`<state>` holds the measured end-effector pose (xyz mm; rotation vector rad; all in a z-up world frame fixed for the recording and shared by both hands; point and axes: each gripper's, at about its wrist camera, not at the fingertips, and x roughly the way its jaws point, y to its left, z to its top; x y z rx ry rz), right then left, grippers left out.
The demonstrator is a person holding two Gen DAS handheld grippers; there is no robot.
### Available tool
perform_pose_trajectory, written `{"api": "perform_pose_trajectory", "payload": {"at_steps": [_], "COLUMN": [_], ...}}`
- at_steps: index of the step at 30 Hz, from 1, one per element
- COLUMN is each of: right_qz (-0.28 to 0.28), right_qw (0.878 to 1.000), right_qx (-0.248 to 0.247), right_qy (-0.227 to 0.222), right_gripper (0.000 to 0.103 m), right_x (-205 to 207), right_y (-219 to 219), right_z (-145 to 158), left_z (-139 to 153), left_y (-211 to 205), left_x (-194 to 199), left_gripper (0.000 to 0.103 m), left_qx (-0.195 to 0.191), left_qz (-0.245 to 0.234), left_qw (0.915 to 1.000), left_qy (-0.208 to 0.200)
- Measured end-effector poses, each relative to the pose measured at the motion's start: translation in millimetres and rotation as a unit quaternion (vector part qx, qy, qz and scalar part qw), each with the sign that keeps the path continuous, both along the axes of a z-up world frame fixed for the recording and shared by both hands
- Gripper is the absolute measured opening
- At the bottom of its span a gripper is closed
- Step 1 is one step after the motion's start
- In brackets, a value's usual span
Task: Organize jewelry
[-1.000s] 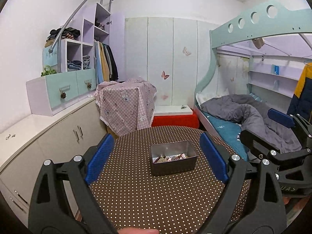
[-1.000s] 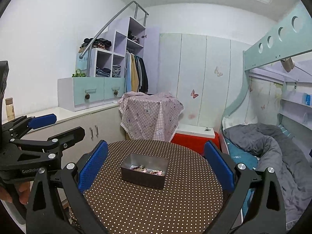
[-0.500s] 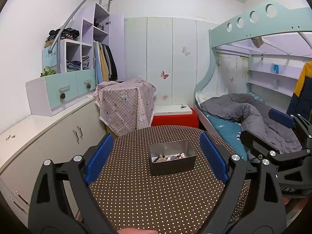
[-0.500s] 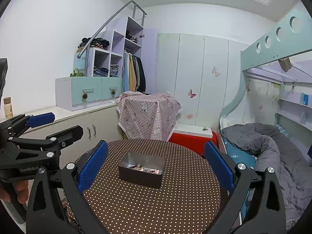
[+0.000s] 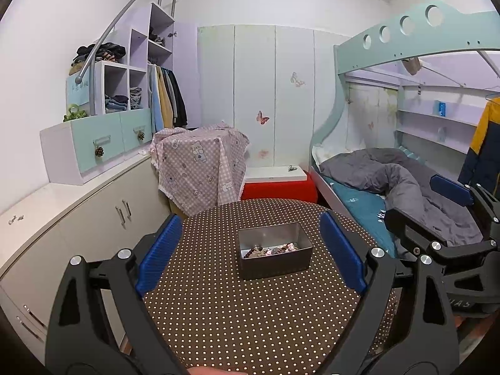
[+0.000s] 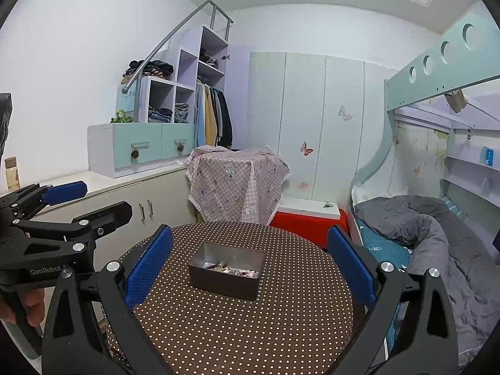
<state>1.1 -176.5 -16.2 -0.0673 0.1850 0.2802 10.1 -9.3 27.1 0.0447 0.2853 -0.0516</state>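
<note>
A grey metal tin point(image 5: 275, 254) stands on the round brown dotted table point(image 5: 250, 312). It holds a pile of jewelry point(image 5: 270, 249) with beads and small pieces. The tin also shows in the right wrist view point(image 6: 226, 270), with the jewelry point(image 6: 232, 270) inside. My left gripper point(image 5: 250, 253) is open and empty, above the table's near side, short of the tin. My right gripper point(image 6: 248, 264) is open and empty, also short of the tin. Each gripper shows at the edge of the other's view.
A low white cabinet point(image 5: 78, 218) runs along the left. A pink checked cloth covers a box point(image 5: 200, 165) behind the table, next to a red and white box point(image 5: 278, 184). A bunk bed with a grey duvet point(image 5: 390, 181) stands to the right.
Both grippers have drifted slightly; the tin sits a little lower and more central in the right wrist view. Both stay open and empty.
</note>
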Motion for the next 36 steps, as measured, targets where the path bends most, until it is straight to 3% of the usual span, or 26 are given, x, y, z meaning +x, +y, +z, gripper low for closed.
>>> {"api": "perform_pose_trajectory", "payload": {"at_steps": [36], "right_qz": [-0.001], "right_qw": [1.000], "right_qx": [0.002], "right_qy": [0.002], "right_gripper": [0.095], "right_x": [0.0], "right_y": [0.9], "right_z": [-0.4], "left_z": [-4.1], "left_y": [-0.9], "left_x": [1.1], "left_gripper": [0.088], "left_qx": [0.000], "left_qz": [0.003], "left_qw": [1.0000], "left_qy": [0.002]}}
